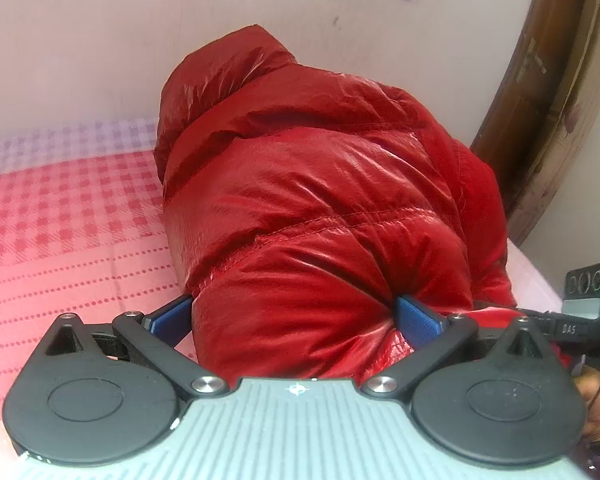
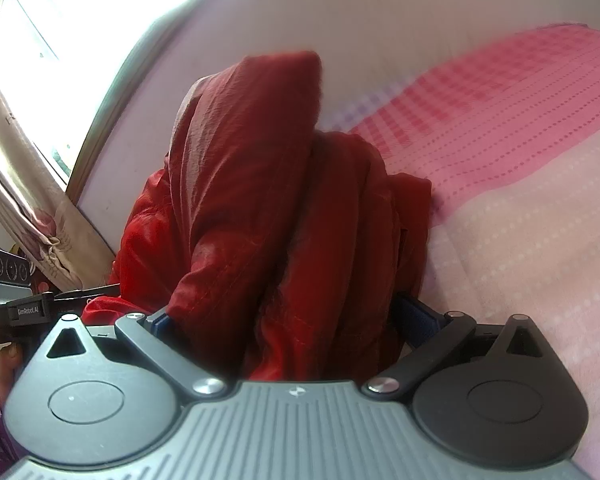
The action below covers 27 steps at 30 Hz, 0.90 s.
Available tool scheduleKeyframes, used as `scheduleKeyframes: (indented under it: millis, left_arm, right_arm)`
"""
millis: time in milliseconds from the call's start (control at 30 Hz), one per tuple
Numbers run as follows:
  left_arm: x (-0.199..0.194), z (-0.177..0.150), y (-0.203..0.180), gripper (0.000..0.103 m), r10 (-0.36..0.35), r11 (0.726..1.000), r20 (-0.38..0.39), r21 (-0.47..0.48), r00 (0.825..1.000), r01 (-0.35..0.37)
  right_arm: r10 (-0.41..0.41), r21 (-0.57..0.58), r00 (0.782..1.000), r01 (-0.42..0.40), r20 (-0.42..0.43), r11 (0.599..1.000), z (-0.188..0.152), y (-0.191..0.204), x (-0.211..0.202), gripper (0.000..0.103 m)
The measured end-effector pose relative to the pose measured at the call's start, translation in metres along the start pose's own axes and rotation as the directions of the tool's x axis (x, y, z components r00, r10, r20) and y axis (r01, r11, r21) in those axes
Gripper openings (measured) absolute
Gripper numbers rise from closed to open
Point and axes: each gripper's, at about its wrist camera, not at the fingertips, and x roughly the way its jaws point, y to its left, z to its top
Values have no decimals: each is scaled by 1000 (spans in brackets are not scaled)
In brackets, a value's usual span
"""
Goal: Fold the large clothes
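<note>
A shiny red puffer jacket lies bunched on a bed with a pink checked sheet. My left gripper has its blue pads wide apart with a thick roll of the jacket pressed between them. In the right wrist view the red jacket stands up in folds in front of the camera. My right gripper also has its blue pads wide apart with a bundle of the jacket filling the gap. Each gripper's fingertips are hidden by the fabric.
A pale wall runs behind the bed. A curved wooden frame stands at the right in the left view. A bright window and a curtain are at the left in the right view. The other gripper's body shows at the edge.
</note>
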Motion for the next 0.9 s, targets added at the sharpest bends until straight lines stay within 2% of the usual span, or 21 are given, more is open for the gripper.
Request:
scheduleKeyframes:
  millis: [200, 267, 333, 400, 433, 533, 667, 767, 900]
  left_arm:
    - [5, -2, 30, 103, -146, 983, -19, -119, 989, 143]
    - [6, -4, 42, 103, -206, 967, -29, -161, 978, 199]
    - [8, -6, 56, 103, -278, 941, -35, -211, 960, 265]
    - [11, -12, 69, 103, -367, 905, -44, -247, 929, 346]
    - [15, -16, 78, 103, -424, 878, -53, -271, 904, 396]
    - [35, -28, 97, 103, -544, 786, -78, -397, 836, 474]
    - [46, -21, 85, 103, -537, 801, -91, -368, 839, 473]
    - [51, -16, 78, 103, -511, 815, -105, -374, 853, 442]
    - [36, -18, 66, 103, -416, 876, -87, -307, 905, 373]
  right_arm:
    - [5, -2, 1000, -5, -8, 1000, 1, 0, 0, 103]
    - [9, -2, 1000, -9, -10, 1000, 1, -1, 1, 103]
    - [15, -1, 1000, -15, -10, 1000, 2, -2, 2, 103]
    - [21, -1, 1000, -21, -12, 1000, 2, -3, 3, 103]
    - [24, -1, 1000, -24, -12, 1000, 2, -3, 3, 103]
    - [37, -3, 999, -37, -18, 999, 3, -5, 5, 103]
    - [39, -5, 999, -39, -23, 999, 5, -5, 8, 103]
    - [32, 1, 999, -32, -35, 999, 6, -5, 8, 103]
    - [29, 4, 996, -28, -90, 1000, 15, -3, 9, 103]
